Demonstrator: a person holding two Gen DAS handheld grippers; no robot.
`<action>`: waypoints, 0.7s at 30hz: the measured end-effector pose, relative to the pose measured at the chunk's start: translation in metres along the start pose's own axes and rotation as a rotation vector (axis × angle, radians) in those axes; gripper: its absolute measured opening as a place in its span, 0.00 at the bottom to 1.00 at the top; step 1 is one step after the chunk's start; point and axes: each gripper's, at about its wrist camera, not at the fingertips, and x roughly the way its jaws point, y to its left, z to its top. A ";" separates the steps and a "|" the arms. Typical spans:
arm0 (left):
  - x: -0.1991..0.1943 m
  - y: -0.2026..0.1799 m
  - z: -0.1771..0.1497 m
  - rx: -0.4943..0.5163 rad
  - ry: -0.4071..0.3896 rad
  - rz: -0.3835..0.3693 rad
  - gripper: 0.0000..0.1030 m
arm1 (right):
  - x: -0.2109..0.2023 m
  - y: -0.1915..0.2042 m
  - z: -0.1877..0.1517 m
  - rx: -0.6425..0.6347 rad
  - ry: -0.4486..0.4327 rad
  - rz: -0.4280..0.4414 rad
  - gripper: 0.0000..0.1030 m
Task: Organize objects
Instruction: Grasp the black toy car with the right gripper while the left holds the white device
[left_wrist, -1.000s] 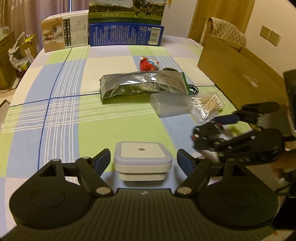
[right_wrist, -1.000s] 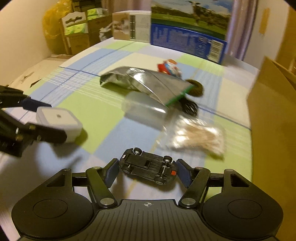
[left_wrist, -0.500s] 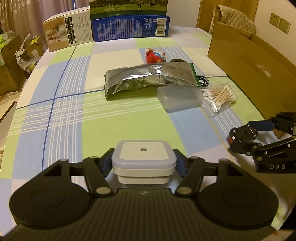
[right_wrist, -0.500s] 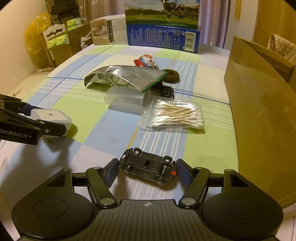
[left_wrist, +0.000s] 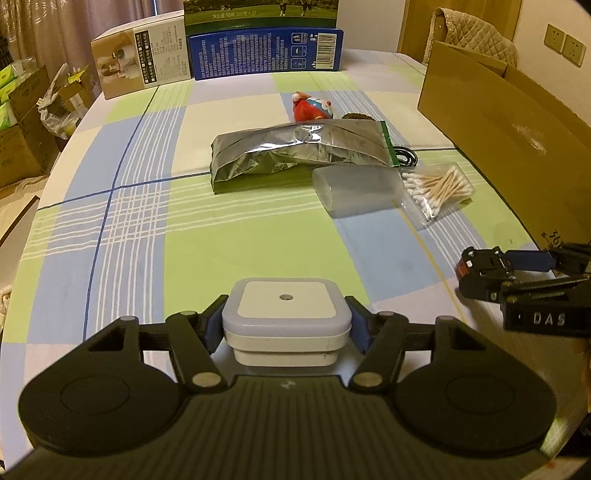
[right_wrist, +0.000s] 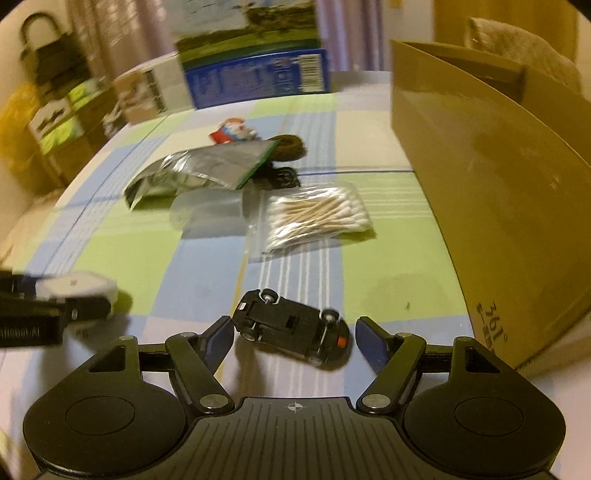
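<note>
A white square box with a small round dot on its lid (left_wrist: 286, 310) sits between the blue pads of my left gripper (left_wrist: 286, 325), which is shut on its sides just above the checked tablecloth (left_wrist: 147, 229). A black toy car (right_wrist: 284, 321) lies wheels-up and skewed on the cloth between the fingers of my right gripper (right_wrist: 293, 334). Its jaws are opening: the right pad (right_wrist: 369, 343) stands clear of the car. The left wrist view shows the right gripper (left_wrist: 517, 273) and the car (left_wrist: 480, 266) at the right edge.
A large open cardboard box (right_wrist: 498, 184) stands along the right. Mid-table lie a silver foil bag (left_wrist: 295, 155), a translucent plastic case (left_wrist: 356, 190), a bag of cotton swabs (left_wrist: 436, 192) and a red figure toy (left_wrist: 312, 109). A blue carton (left_wrist: 266, 51) and a brown box (left_wrist: 140, 70) stand at the back.
The left jaws have closed onto the white box, which they only flanked before. The right gripper has rolled and its jaws have widened; the car now lies skewed between them.
</note>
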 end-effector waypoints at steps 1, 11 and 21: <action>0.000 0.000 0.000 -0.003 0.000 0.001 0.59 | 0.001 0.001 0.001 0.009 0.002 -0.004 0.69; 0.000 0.000 0.000 -0.006 -0.001 0.000 0.59 | 0.007 0.016 -0.006 -0.198 0.010 -0.008 0.69; -0.001 -0.001 -0.001 -0.011 -0.001 -0.007 0.59 | -0.005 0.015 -0.006 -0.276 0.006 0.041 0.69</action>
